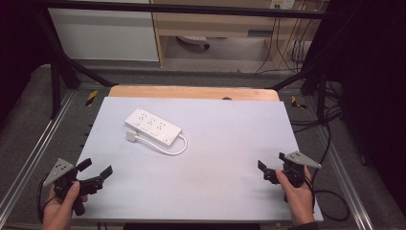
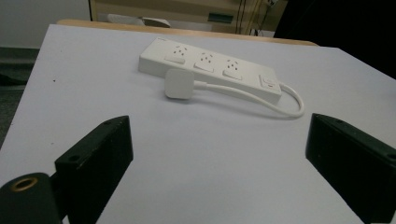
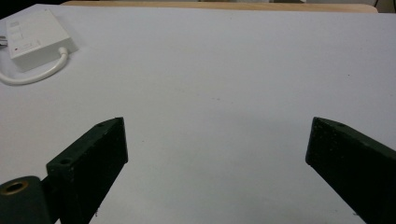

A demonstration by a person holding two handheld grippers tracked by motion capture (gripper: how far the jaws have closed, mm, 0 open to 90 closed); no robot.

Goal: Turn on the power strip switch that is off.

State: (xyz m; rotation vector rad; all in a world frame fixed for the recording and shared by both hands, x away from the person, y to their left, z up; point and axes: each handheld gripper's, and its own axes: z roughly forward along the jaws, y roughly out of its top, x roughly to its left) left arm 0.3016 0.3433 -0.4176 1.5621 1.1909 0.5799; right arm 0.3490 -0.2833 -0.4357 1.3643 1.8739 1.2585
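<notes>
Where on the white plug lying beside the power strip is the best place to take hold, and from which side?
Probably across the plug body's two side faces, from above: it lies flat, clear of the power strip, its cord leaving one end. The left tool, open, is nearer.

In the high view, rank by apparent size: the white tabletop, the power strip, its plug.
1. White tabletop, by far the largest.
2. Power strip.
3. Plug, the smallest, lying beside the strip.
</notes>
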